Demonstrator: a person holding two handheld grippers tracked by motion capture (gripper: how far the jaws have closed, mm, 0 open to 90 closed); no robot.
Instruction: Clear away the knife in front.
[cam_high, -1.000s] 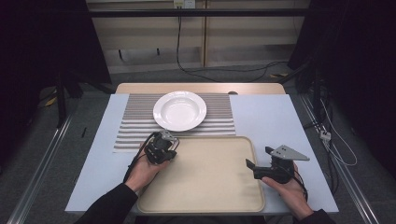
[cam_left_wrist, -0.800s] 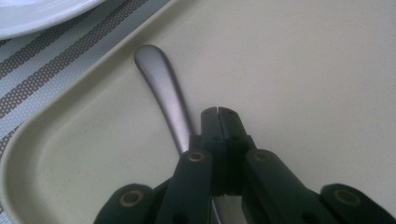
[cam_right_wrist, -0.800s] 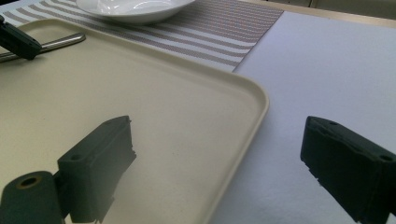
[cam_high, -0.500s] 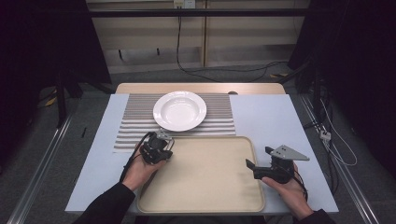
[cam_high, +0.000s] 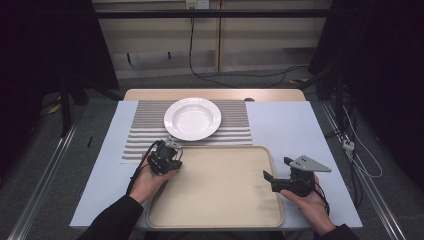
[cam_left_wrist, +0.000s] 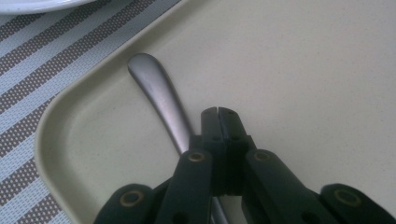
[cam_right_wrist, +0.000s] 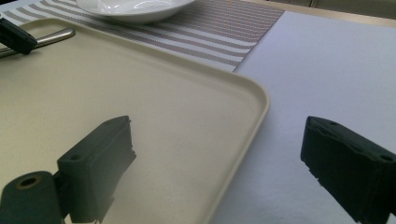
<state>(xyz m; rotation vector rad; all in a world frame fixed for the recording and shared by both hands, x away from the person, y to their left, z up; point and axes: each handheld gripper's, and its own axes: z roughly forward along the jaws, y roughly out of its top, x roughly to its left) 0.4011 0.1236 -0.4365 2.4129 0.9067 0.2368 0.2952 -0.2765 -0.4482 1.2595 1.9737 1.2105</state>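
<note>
A metal utensil handle (cam_left_wrist: 156, 93) lies flat in the far left corner of the beige tray (cam_high: 220, 200). My left gripper (cam_left_wrist: 217, 112) hovers right over it, jaws shut against each other, with the handle running beside and beneath them; whether they touch it I cannot tell. In the high view the left gripper (cam_high: 169, 152) sits at that tray corner. From the right gripper view the handle (cam_right_wrist: 53, 37) pokes out past the left gripper (cam_right_wrist: 16, 37). My right gripper (cam_high: 278, 169) rests at the tray's right rim, open and with nothing between its jaws (cam_right_wrist: 217, 140).
A white plate (cam_high: 192, 117) stands on a striped placemat (cam_high: 145, 135) just beyond the tray. The pale tabletop (cam_high: 295, 130) stretches to the right of the mat. Metal rails and cables run along the floor on both sides.
My left gripper has shifted slightly left and toward the near side at the tray corner. The right gripper has stayed where it was.
</note>
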